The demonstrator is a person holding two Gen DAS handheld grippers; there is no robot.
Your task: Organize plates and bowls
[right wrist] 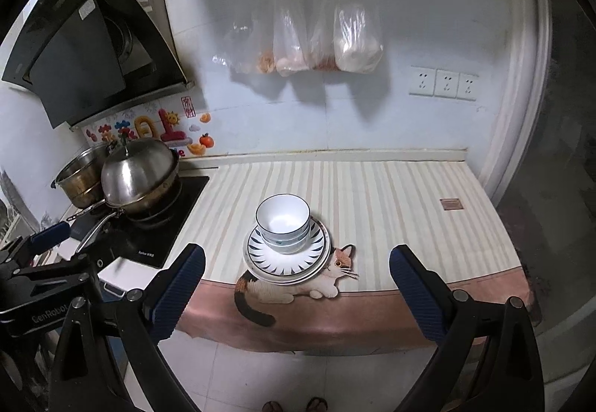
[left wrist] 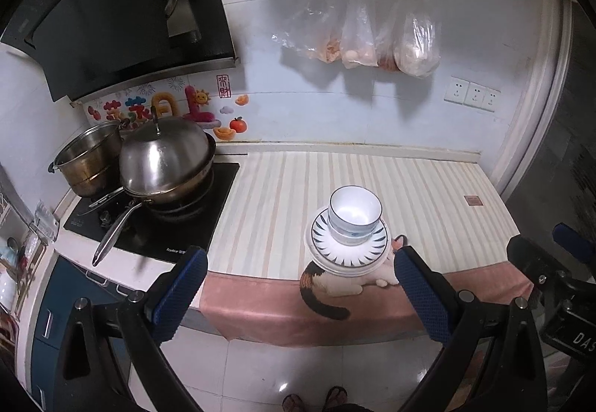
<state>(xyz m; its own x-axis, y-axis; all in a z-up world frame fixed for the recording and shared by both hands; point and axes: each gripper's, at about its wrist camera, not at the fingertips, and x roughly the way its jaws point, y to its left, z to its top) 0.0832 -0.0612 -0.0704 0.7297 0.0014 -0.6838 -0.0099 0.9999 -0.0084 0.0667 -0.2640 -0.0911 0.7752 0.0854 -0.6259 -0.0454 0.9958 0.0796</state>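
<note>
Both sets of jaws are spread wide and hold nothing: the left gripper (left wrist: 300, 296) and the right gripper (right wrist: 298, 294) hang in the air in front of the bench (right wrist: 391, 188), short of its front edge and apart from everything on it. The crockery is already gathered into one pile near that front edge: white bowls (right wrist: 283, 222) nested inside each other, sitting on a stack of plates (right wrist: 287, 263) whose top one has a dark ray pattern round the rim. From here it looks as though the sorting is finished, or close to it, with the wide flat pieces at the bottom for a steady base and the deep ones on top. The pile rests partly over the cat picture (right wrist: 327, 281) printed on the striped cloth (left wrist: 372, 173), quite close to where the cloth folds down over the edge, so a push toward me could tip it off. Behind and to the right of the pile the bench is open; to the left stand the hob (left wrist: 160, 222), a lidded wok (left wrist: 167, 162) and a pot (left wrist: 87, 166), well apart from the stack.
</note>
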